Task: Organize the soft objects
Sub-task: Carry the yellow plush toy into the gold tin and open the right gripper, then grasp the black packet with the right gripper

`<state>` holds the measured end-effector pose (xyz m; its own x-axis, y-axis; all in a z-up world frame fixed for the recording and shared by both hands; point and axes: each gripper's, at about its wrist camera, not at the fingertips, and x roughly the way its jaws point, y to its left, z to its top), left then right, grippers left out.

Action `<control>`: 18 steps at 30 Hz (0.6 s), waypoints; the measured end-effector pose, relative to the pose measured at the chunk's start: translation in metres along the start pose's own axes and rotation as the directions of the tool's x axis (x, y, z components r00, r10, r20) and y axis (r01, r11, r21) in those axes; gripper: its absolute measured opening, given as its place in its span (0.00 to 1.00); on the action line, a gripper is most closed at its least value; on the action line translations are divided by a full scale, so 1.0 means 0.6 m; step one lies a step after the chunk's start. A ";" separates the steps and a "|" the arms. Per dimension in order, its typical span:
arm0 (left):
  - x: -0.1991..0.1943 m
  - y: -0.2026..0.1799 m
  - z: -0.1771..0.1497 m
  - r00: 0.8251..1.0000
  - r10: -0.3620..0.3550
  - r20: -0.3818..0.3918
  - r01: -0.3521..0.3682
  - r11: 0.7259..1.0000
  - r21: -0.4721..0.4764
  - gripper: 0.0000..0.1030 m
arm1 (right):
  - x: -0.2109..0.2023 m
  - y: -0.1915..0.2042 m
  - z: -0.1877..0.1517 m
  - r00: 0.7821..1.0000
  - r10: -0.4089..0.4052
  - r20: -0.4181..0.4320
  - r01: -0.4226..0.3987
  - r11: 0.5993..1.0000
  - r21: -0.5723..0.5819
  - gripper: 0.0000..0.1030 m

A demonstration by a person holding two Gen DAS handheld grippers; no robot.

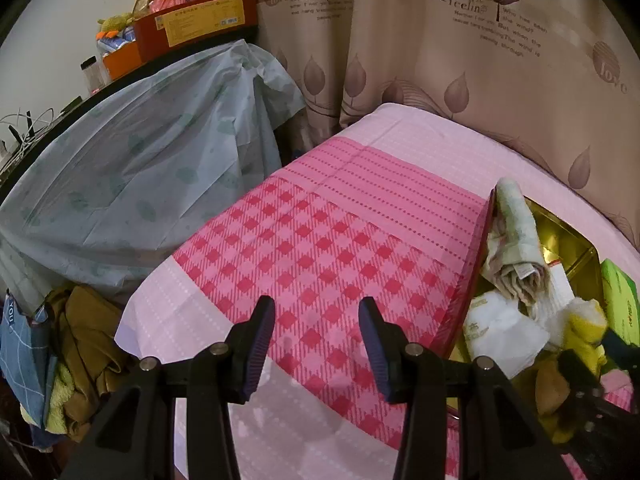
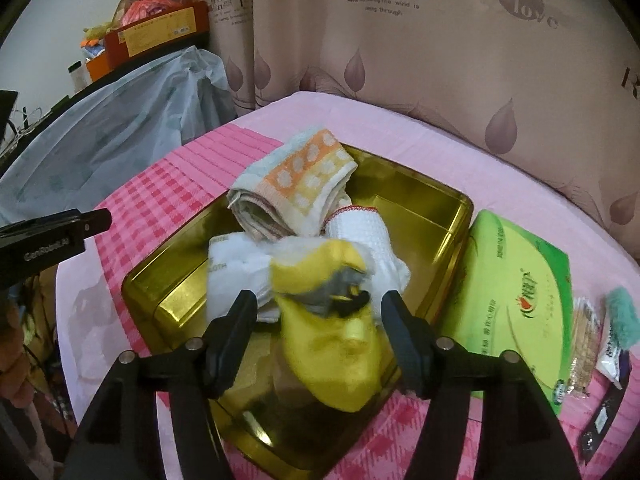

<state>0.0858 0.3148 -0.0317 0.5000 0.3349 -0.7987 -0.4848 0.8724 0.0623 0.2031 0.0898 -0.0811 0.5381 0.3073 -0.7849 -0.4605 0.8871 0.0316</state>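
A gold tin [image 2: 420, 208] lies on the pink checked bedcover [image 1: 312, 248]. In it are a folded towel with orange and yellow dots [image 2: 296, 188], a white waffle cloth [image 2: 360, 232] and a white wrapped cloth [image 2: 228, 268]. A yellow sock [image 2: 332, 360] with a grey patch, blurred, hangs over the tin's near part between the jaws of my right gripper [image 2: 318, 298]. The jaws stand apart and the pads do not press on the sock. My left gripper [image 1: 316, 308] is open over bare bedcover, left of the tin [image 1: 568, 240], with nothing between its fingers.
A green tissue pack [image 2: 516, 292] lies right of the tin, with small packets and a teal item [image 2: 620, 316] beyond. Furniture under a pale blue sheet [image 1: 140, 168] stands left of the bed, with clothes [image 1: 80, 360] piled below. A curtain [image 1: 440, 60] hangs behind.
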 end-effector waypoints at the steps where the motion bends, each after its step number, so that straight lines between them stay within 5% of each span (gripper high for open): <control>1: 0.001 0.000 0.000 1.000 0.000 -0.002 0.000 1.000 -0.001 0.43 | 0.010 0.011 0.016 1.000 -0.003 0.007 0.003 1.000 -0.001 0.60; 11: -0.001 -0.001 -0.002 1.000 -0.007 -0.004 0.007 1.000 0.016 0.43 | -0.113 -0.083 -0.024 0.984 -0.103 0.143 0.091 0.992 0.087 0.75; 18: -0.011 -0.003 -0.005 1.000 -0.022 0.011 0.022 1.000 0.017 0.43 | -0.157 -0.211 -0.097 0.961 -0.258 0.102 0.229 0.945 0.235 0.75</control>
<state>0.0813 0.3099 -0.0281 0.5186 0.3198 -0.7929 -0.4613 0.8855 0.0554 0.1698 -0.0716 -0.0469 0.7075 0.1017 -0.6994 -0.1464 0.9892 -0.0043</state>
